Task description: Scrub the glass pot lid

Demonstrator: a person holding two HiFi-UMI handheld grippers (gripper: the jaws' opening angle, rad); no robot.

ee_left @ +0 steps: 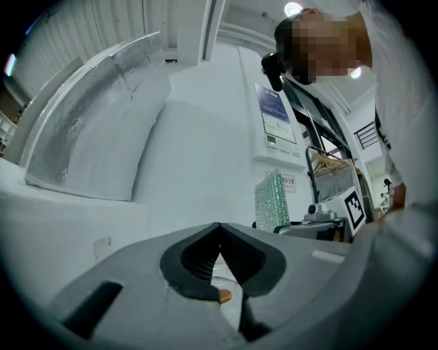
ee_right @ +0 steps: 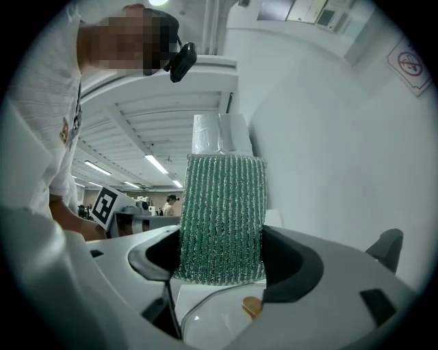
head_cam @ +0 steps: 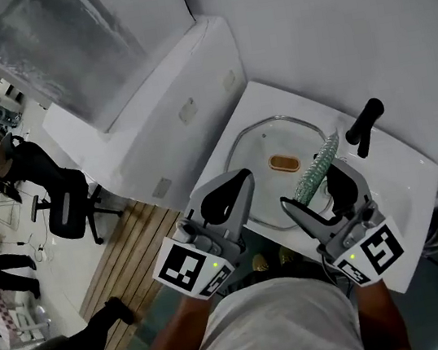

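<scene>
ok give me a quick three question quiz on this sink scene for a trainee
1. True or false: the right gripper is shut on the green scrub pad.
2. Where does the glass pot lid lie? A: in the white sink. B: on the wooden floor. C: on the office chair.
3. Fill the gap: the left gripper has its jaws ____, with nothing held between them.

Key: 1 true; 2 A; 3 shut.
</scene>
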